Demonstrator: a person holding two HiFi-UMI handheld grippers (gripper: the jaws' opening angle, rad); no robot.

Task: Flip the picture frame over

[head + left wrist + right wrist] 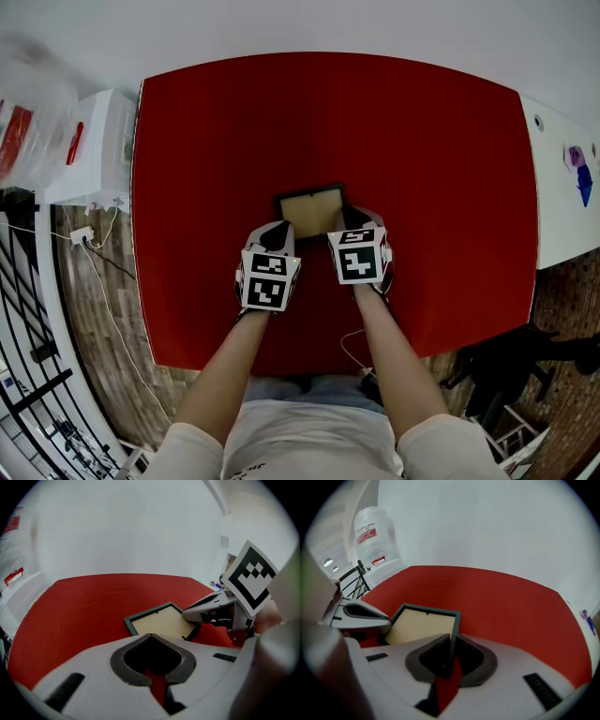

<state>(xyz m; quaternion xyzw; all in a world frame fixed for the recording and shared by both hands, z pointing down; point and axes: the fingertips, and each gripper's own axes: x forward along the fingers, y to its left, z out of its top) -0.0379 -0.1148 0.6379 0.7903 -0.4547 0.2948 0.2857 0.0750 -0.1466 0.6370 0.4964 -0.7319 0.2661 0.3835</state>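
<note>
The picture frame (313, 212) lies on the red table (234, 122) with its tan backing up inside a dark rim. My right gripper (354, 217) holds the frame's right edge: in the right gripper view that dark rim (454, 630) runs straight between the pads of my right gripper (451, 645), which press on it. My left gripper (278, 230) is shut with nothing in it, just short of the frame's near left corner. In the left gripper view the frame (161, 623) lies ahead of my left gripper (152, 643), with the right gripper (206, 611) at the frame's right side.
A white cabinet (94, 141) with a plastic bag (33, 112) stands left of the table. At the right is a white tabletop (562, 187). Cables (89, 234) lie on the wooden floor at the left, and a dark chair (506, 366) stands at the near right.
</note>
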